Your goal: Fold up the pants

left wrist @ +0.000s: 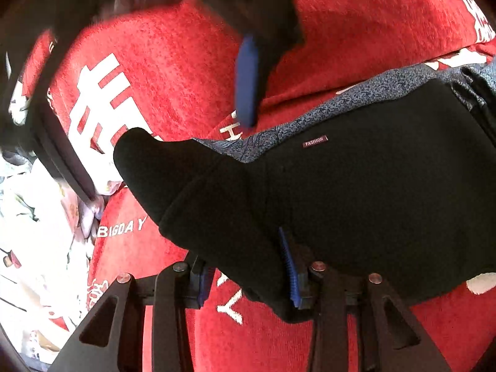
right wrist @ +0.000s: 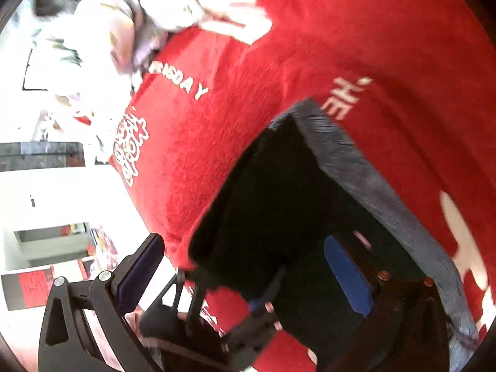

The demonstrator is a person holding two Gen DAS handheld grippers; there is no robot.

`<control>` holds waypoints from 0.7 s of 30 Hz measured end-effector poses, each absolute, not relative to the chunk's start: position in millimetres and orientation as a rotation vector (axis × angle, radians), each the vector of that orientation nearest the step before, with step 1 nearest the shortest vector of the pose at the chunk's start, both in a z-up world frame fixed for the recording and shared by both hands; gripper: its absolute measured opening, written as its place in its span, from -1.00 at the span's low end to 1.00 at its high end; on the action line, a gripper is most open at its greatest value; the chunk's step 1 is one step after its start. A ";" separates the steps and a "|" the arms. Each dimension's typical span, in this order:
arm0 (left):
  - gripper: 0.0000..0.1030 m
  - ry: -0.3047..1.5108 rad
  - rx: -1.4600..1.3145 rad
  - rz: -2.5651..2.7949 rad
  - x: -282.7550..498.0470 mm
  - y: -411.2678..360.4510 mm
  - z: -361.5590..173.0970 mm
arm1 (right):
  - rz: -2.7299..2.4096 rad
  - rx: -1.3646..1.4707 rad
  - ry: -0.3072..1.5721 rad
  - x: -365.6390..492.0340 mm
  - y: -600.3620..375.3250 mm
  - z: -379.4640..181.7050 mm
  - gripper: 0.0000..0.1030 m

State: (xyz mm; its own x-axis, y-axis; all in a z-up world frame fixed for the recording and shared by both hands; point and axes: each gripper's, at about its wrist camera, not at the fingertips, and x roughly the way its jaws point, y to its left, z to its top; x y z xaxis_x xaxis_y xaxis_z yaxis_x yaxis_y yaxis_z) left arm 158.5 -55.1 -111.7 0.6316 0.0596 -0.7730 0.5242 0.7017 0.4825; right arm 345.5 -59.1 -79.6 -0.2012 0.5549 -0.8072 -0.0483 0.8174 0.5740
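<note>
A: What is the cloth like?

B: The pants [left wrist: 356,192] are black, soft and matte, with a speckled blue-grey lining along the top edge and a small woven label [left wrist: 314,141] reading FASHION. They lie on a red blanket [left wrist: 192,71], fuzzy like towelling, printed with big white characters and white letters.

A: Where on it?

B: Toward the right in the left wrist view, with one rounded black flap pointing left over the white print. In the right wrist view the same dark cloth [right wrist: 272,192] fills the lower middle, its grey edge running down to the right.

A: And the left gripper [left wrist: 248,285]?

B: Its jaws are pressed together on a fold of the pants. The ribbed blue pad [left wrist: 291,272] on the right finger bites into the black cloth, which bunches between both fingers.

A: The right gripper [right wrist: 245,282]?

B: Its jaws are spread wide. The left finger [right wrist: 139,272] hangs off the blanket's edge; the blue-padded one [right wrist: 347,276] sits over the black cloth. In the left wrist view it shows as a blurred blue pad [left wrist: 246,80] over the red.

A: Room around?

B: Plenty of bare red blanket above the pants. Left of the blanket's edge lies pale flowered fabric [left wrist: 40,235]. Beyond that, in the right wrist view, stands a white shelf [right wrist: 62,241] holding something colourful, too blurred to name.
</note>
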 end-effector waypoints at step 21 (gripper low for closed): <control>-0.22 0.654 0.608 -0.545 87.4 -161.4 24.6 | 0.588 1.011 1.240 207.0 -254.7 3.0 -0.57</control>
